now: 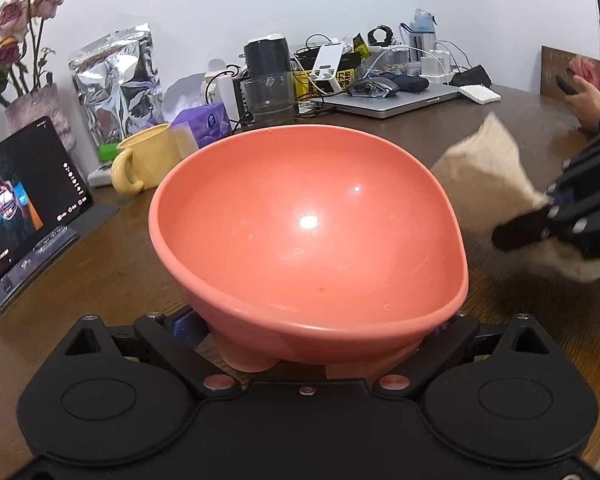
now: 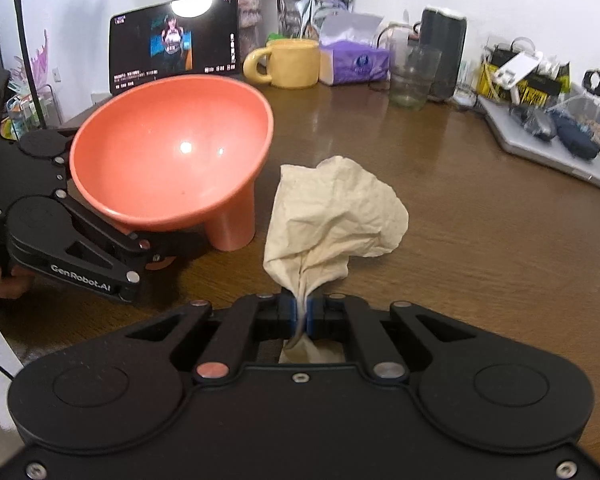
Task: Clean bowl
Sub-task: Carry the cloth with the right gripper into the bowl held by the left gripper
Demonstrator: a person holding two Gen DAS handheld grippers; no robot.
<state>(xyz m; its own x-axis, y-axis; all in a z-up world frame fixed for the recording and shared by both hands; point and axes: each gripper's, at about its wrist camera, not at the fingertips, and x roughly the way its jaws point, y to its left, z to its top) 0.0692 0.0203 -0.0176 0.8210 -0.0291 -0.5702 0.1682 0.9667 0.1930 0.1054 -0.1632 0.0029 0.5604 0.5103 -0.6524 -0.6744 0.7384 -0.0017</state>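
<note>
A coral-pink bowl [image 1: 308,220] on short legs is tipped up off the brown table [image 2: 480,220], its shiny inside facing the cameras with a few droplets and a small dark speck low down. My left gripper [image 1: 320,332] is shut on the bowl's base, one finger on each side. In the right wrist view the bowl [image 2: 168,148] is at the left with the left gripper [image 2: 148,248] under it. My right gripper [image 2: 302,312] is shut on a crumpled beige cloth [image 2: 332,208], which stands up just right of the bowl without touching it. The left wrist view shows the cloth [image 1: 480,160] and right gripper [image 1: 540,220] at the right.
Along the back stand a yellow mug [image 2: 292,62], a lit tablet [image 2: 172,42], a purple tissue box [image 2: 354,60], a glass [image 2: 414,76], a foil bag [image 1: 116,80] and a laptop [image 1: 392,98] with cables. A person's hand [image 1: 588,100] rests at the far right.
</note>
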